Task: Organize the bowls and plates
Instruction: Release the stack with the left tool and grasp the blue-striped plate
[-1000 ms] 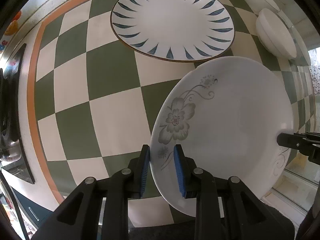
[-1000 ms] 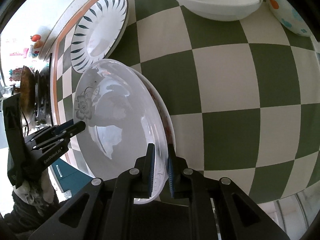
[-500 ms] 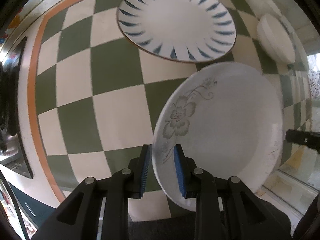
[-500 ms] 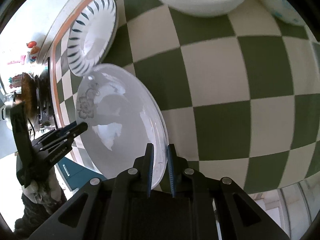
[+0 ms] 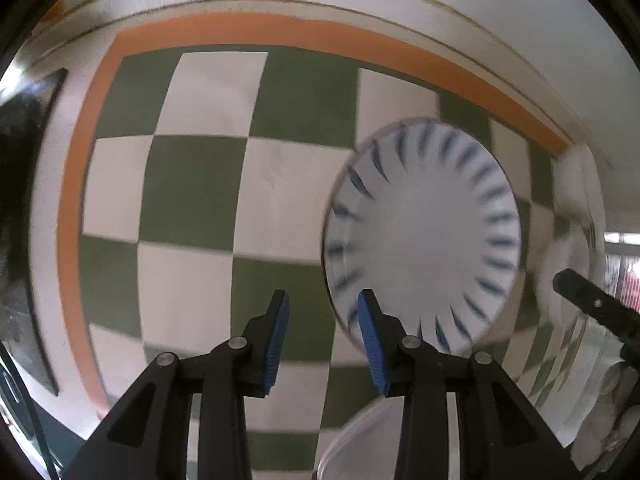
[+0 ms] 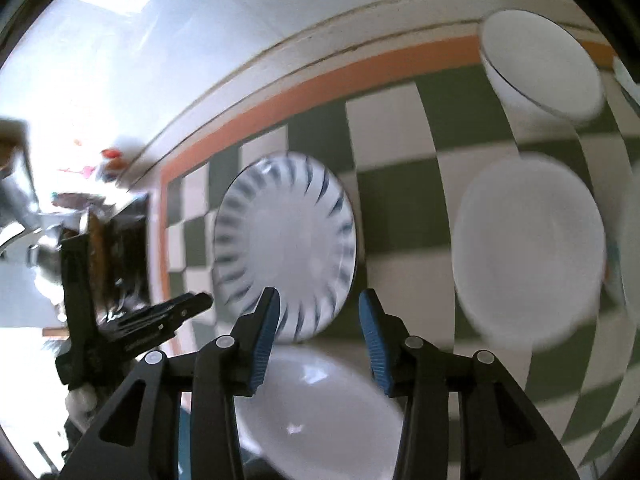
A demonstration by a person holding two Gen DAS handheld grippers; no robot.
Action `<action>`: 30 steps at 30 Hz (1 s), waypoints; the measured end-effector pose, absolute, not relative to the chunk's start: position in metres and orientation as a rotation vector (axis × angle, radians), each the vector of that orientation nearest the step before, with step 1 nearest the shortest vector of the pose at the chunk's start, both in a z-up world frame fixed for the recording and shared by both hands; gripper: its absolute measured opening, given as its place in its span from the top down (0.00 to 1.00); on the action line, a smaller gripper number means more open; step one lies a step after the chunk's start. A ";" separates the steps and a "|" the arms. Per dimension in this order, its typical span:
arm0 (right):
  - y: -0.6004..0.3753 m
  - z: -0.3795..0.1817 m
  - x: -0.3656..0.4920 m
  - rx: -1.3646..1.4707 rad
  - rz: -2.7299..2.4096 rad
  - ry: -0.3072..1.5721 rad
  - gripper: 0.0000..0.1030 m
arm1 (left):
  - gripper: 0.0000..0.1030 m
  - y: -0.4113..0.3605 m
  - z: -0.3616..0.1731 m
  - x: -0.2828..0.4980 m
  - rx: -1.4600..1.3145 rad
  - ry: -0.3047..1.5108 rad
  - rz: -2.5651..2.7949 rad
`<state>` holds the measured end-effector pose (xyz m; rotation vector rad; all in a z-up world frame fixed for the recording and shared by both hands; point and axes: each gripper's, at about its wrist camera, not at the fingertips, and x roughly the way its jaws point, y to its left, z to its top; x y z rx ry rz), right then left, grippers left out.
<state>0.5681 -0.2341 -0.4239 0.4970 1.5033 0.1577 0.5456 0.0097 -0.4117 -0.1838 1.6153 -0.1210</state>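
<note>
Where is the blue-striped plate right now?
The blue-striped plate lies on the checkered cloth ahead of both open grippers: right of centre in the left wrist view, left of centre in the right wrist view, with a white bowl to its right.

A desk [image 5: 192, 188] covered in a green and cream checked cloth with an orange border [image 5: 280, 34] fills both views. Behind it a pale wall [image 6: 192, 24] rises, washed with bright daylight on the left in the right wrist view. A dark stove top [image 6: 116, 248] sits past the left edge of the cloth, with blurred colourful bits beyond it
</note>
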 end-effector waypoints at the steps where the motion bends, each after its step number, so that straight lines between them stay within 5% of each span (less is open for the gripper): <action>1: -0.232 -0.433 0.577 0.486 0.156 1.514 0.57 | 0.68 0.010 -0.418 0.549 -0.181 1.623 -0.119; 5: -0.226 -0.471 0.602 0.459 0.121 1.574 0.59 | 0.68 0.005 -0.439 0.565 -0.158 1.647 -0.119; 7: -0.223 -0.483 0.605 0.444 0.123 1.598 0.81 | 0.69 0.004 -0.442 0.570 -0.170 1.630 -0.135; 9: -0.222 -0.492 0.604 0.463 0.128 1.620 0.89 | 0.84 0.002 -0.441 0.574 -0.184 1.616 -0.157; 21: -0.231 -0.489 0.595 0.491 0.136 1.581 0.90 | 0.84 -0.023 -0.418 0.577 -0.093 1.564 -0.139; 30: -0.244 -0.431 0.576 0.509 0.160 1.495 0.91 | 0.84 -0.016 -0.364 0.549 -0.084 1.486 -0.173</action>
